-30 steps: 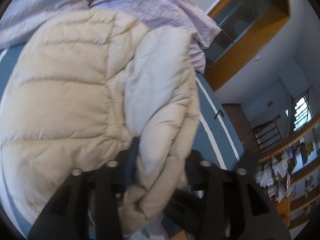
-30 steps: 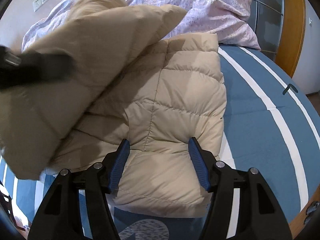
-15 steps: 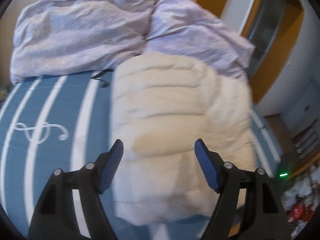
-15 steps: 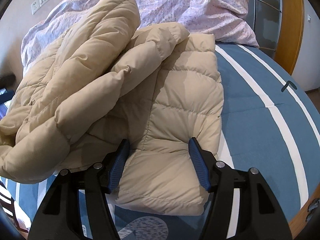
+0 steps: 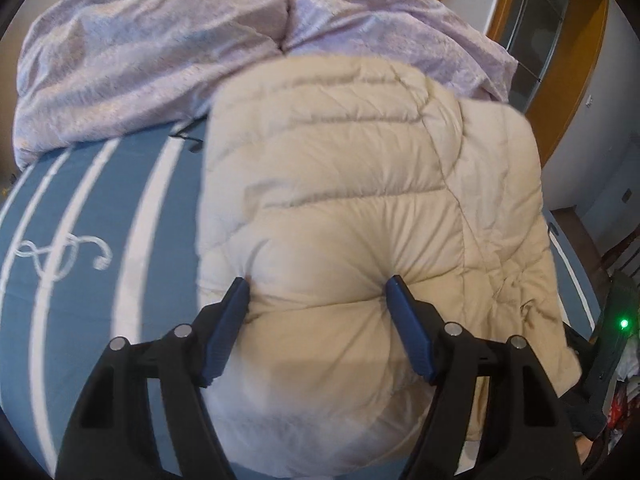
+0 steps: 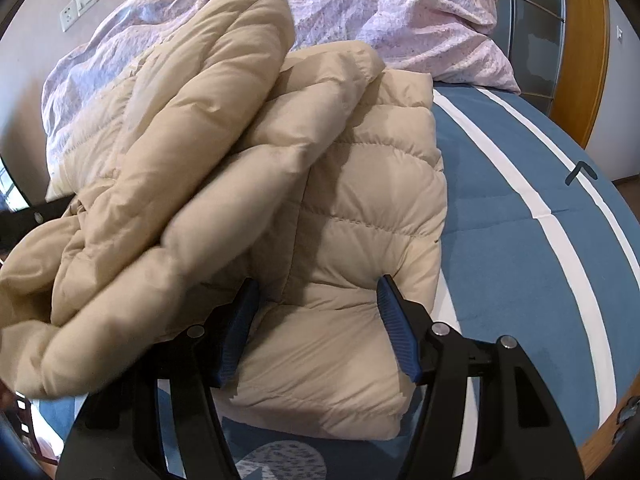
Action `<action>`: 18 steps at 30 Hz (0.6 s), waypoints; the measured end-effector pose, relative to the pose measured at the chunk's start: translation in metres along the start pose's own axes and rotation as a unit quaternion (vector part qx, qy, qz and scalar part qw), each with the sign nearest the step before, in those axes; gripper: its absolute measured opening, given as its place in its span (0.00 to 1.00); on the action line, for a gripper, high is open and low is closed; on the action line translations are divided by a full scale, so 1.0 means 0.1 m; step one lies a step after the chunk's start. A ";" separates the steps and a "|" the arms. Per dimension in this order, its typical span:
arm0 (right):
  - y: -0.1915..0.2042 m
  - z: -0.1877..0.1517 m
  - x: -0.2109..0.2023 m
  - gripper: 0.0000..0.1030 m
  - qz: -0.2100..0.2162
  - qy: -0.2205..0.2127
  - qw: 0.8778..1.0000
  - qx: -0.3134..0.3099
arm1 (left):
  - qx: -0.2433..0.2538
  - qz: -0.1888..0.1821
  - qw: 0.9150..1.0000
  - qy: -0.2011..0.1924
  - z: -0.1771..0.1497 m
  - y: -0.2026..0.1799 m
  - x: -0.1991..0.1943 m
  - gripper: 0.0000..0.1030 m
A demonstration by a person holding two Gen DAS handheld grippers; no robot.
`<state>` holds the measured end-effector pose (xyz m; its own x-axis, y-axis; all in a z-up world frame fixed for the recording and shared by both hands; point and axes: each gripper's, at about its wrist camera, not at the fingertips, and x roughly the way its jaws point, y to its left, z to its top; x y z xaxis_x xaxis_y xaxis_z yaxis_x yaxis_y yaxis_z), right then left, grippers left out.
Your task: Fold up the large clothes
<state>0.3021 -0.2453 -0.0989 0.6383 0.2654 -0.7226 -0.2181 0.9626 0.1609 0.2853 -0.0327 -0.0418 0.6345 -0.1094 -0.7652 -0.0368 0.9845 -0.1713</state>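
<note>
On the blue bed cover with white stripes (image 5: 100, 208), a cream puffer jacket (image 5: 360, 208) is lying folded over on itself, its far edge reaching the rumpled lilac duvet (image 5: 160, 48) heaped at the head of the bed. The left gripper (image 5: 318, 284) is pressing down into the jacket's near end, its jaws standing apart after closing in slightly; both blue fingertips (image 5: 240, 292) are denting the padding, which is bulging up between them (pushed into rather than pinched, as far as the creases show). In the right wrist view the right gripper (image 6: 316, 288) is sitting with its jaws apart too, a quilted panel of the jacket (image 6: 344, 240) lying between the pads; whether they are squeezing it I cannot tell. A thick folded layer is draping across the left side of that view, covering part of the left finger. A wall socket (image 6: 78, 6) is showing above the duvet.
</note>
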 end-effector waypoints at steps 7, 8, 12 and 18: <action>-0.49 0.20 -0.28 0.52 -0.056 -0.029 0.997 0.052 | -0.006 -0.010 1.000 0.004 -0.09 -0.24 0.17 0.69; -0.60 0.25 -0.35 0.51 -0.051 -0.036 0.995 0.072 | -0.006 -0.010 1.000 0.004 -0.09 -0.26 0.18 0.69; -0.79 0.48 -0.51 0.51 0.011 -0.055 0.991 0.123 | -0.007 -0.013 1.000 0.005 -0.10 -0.32 0.23 0.70; -0.49 0.72 -0.44 0.51 0.092 -0.049 0.986 0.127 | -0.006 -0.010 1.000 0.004 -0.11 -0.39 0.27 0.70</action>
<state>0.3379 -0.3006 -0.0268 0.6766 0.4289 -0.5985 -0.1526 0.8769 0.4558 0.2951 -0.0760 -0.0624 0.6289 -0.1292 -0.7667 -0.0343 0.9805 -0.1935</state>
